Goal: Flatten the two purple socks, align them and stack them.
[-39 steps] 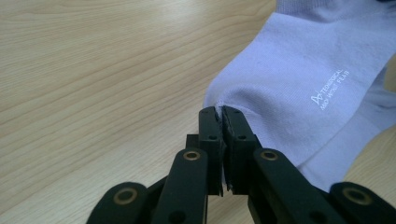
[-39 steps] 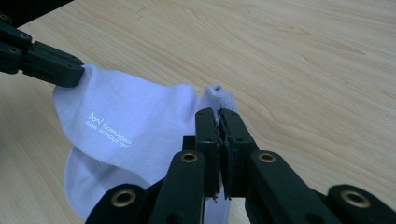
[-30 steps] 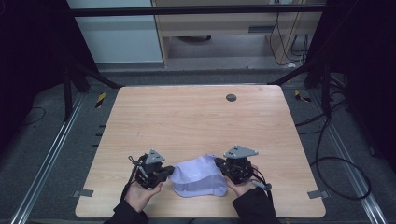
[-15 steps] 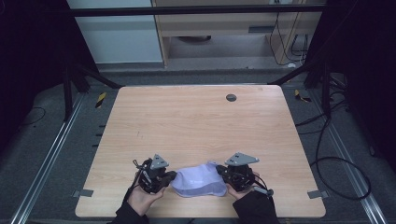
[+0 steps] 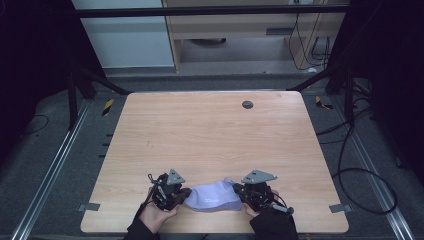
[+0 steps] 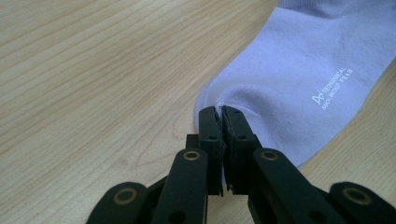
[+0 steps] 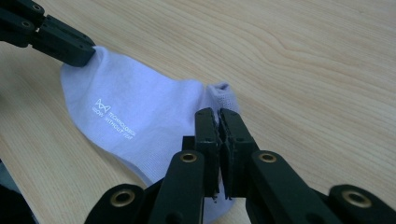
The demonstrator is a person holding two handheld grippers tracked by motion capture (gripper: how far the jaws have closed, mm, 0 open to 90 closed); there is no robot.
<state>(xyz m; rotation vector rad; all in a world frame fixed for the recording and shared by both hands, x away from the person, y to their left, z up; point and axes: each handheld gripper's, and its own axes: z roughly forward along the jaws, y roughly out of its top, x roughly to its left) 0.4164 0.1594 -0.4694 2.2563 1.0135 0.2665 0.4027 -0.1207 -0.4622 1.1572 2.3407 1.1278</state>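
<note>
Both grippers pinch the sock by thin edges; if you pull apart, it may slip out.

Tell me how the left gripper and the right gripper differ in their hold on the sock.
The left gripper pinches the sock at its rounded, closed end; the right gripper pinches the opposite end, beside the ribbed bit that sticks up. In the high view the left gripper sits at the sock's left, the right gripper at its right. Both are shut on fabric, low over the table.
</note>
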